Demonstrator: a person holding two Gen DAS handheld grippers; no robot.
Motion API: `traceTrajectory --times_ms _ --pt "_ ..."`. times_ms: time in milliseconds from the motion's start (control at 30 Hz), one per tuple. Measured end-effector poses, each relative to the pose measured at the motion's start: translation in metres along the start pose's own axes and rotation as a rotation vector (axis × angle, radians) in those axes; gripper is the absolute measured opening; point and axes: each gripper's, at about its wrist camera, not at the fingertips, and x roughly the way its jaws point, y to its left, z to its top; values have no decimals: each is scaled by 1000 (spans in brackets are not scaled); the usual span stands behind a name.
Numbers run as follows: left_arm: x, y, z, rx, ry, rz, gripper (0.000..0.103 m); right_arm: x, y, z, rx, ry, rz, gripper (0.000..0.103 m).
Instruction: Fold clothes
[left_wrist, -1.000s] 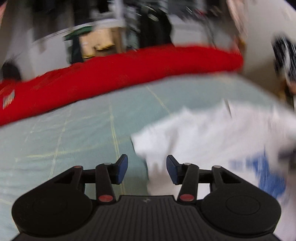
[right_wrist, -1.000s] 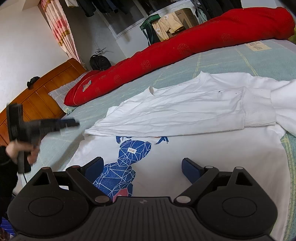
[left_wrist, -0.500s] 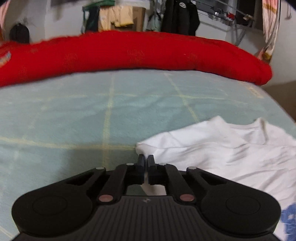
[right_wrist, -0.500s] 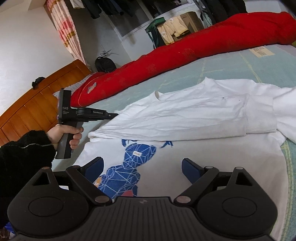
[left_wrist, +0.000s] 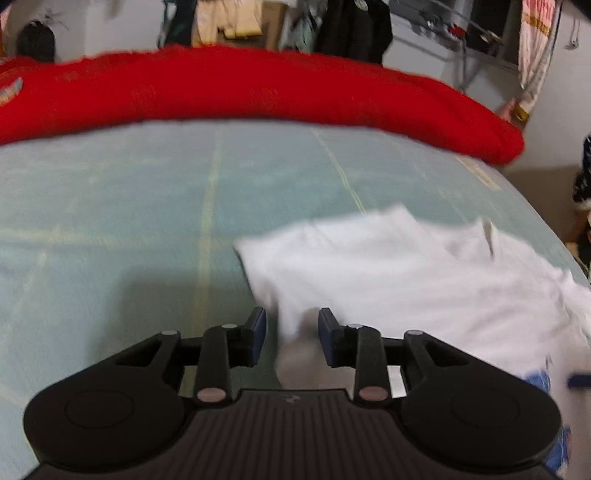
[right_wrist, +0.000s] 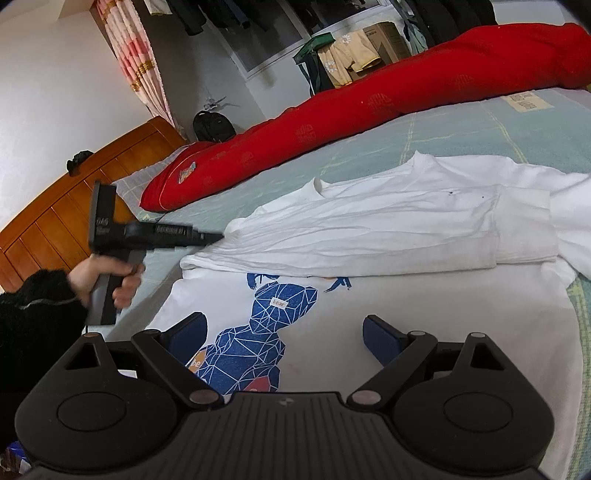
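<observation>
A white T-shirt (right_wrist: 388, 236) with a blue geometric bear print (right_wrist: 258, 343) lies on the pale green bed, its upper part folded across the body. My left gripper (left_wrist: 291, 332) is open, its fingers on either side of the shirt's left edge (left_wrist: 295, 325). It also shows in the right wrist view (right_wrist: 218, 236) at the fold's left end. My right gripper (right_wrist: 284, 332) is wide open and empty, low over the printed front.
A long red bolster (right_wrist: 369, 107) lies along the far side of the bed (left_wrist: 110, 221). A wooden headboard (right_wrist: 55, 218) stands at the left. Clothes and boxes (right_wrist: 351, 55) stand behind the bed.
My left gripper was open, then shut at the shirt's edge half a second ago; now it is open again, with cloth between the fingers. The right gripper has stayed open and still.
</observation>
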Motion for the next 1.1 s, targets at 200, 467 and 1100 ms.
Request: traceTrajectory --times_ms 200,467,1100 --pt "-23 15 -14 -31 -75 167 14 -2 0 1 1 -8 1 94" --pt "-36 -13 -9 11 -115 -65 25 1 1 0 -3 1 -1 94" --pt "-27 -55 -8 137 -92 -60 35 4 -3 -2 10 4 -3 95"
